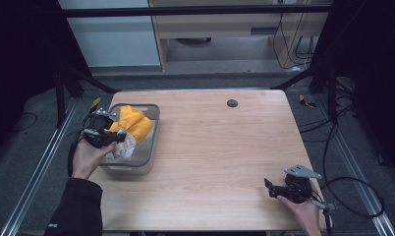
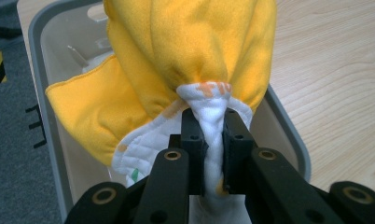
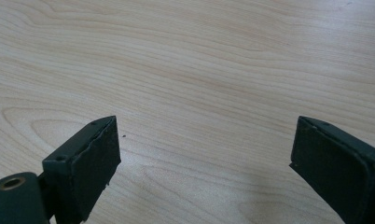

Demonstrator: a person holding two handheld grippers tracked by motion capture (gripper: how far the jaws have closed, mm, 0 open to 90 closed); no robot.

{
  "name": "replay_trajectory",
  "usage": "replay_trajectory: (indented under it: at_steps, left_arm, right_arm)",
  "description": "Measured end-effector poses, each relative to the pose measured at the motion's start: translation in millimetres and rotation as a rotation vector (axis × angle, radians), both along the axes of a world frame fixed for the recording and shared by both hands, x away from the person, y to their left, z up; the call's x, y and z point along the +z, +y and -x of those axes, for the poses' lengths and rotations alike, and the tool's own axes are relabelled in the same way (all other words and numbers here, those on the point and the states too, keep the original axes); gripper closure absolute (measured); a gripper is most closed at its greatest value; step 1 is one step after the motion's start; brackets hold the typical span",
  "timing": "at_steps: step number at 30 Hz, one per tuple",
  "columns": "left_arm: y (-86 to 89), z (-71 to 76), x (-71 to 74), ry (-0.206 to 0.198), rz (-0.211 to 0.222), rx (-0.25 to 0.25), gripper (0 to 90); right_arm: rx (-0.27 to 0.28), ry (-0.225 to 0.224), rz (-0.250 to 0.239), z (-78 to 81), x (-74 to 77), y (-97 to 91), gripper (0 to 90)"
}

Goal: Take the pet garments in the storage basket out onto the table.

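Your grey bin (image 1: 149,140) at the table's (image 1: 215,147) left edge holds a yellow-and-white cloth (image 2: 185,60). Your left gripper (image 2: 214,140) pinches the cloth's white bunched edge, lifting it above the bin. Your right gripper (image 3: 204,158) rests wide apart, well away.

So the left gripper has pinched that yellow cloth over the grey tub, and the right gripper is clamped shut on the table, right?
Not quite: the right gripper is open, its jaws standing wide apart over bare table, as the right gripper view shows. The rest holds: the left gripper is shut on the yellow cloth above the grey tub.
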State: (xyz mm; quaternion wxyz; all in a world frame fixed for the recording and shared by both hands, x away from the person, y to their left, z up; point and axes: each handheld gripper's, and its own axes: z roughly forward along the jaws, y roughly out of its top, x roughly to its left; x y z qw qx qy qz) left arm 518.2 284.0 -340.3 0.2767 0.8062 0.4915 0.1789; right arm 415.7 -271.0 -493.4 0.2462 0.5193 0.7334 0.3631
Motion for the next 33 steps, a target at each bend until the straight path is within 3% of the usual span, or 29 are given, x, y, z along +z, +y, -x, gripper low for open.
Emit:
replay_trajectory:
  at_steps: [13, 33]
  left_arm:
    - [-14.3, 15.8, 18.8, -0.040, -0.003, -0.080, 81.7]
    - [-65.0, 46.1, 41.3, -0.095, -0.021, -0.256, 81.6]
  right_arm:
    - [0.000, -0.003, 0.004, 0.4, 0.0, 0.1, 8.0]
    - [-0.003, -0.012, 0.005, 0.9, 0.7, -0.5, 7.8]
